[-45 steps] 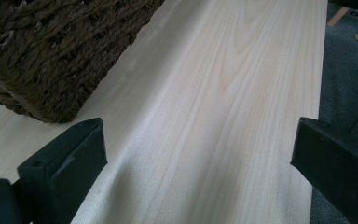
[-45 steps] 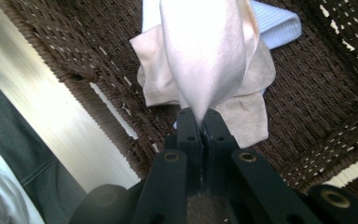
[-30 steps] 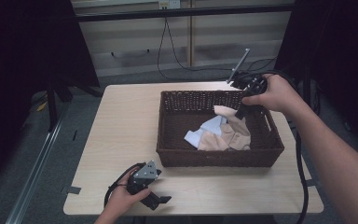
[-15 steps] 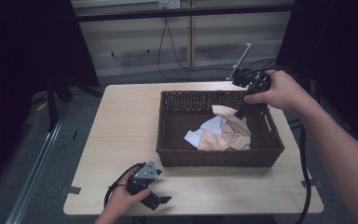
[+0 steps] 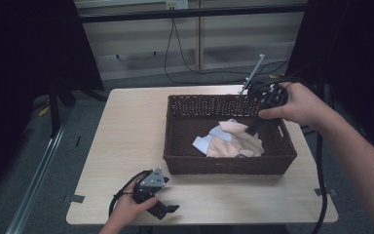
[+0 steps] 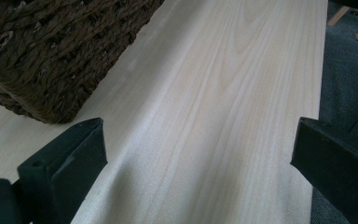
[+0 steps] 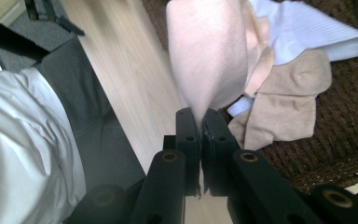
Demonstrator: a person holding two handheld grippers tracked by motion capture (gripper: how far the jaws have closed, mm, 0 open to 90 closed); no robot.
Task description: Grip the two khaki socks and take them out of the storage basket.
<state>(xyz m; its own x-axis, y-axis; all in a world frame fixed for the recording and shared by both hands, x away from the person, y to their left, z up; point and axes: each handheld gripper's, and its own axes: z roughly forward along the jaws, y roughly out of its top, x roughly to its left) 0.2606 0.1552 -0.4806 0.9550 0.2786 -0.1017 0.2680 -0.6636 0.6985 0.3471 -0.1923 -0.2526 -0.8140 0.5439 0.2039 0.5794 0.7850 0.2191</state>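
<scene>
Sock (image 7: pixel 209 51), pale pink, soft and light, hangs limp over the wicker basket (image 5: pixel 175 146), right gripper (image 5: pixel 254 127) clamped on its edge; it'll drape and stretch, so pinch cuff or toe; left gripper (image 5: pixel 168 210) rests on table (image 5: pixel 126 131), jaws apart, empty.

No lettering, label, brand, number or sign can be read anywhere on the woven basket (image 5: pixel 224 161), the cloths inside it, the pale wooden counter (image 5: pixel 126 126) or the black tongs.

Basket (image 5: pixel 224 163) walls hem right side (left tabletop (image 5: pixel 126 146) open).
</scene>
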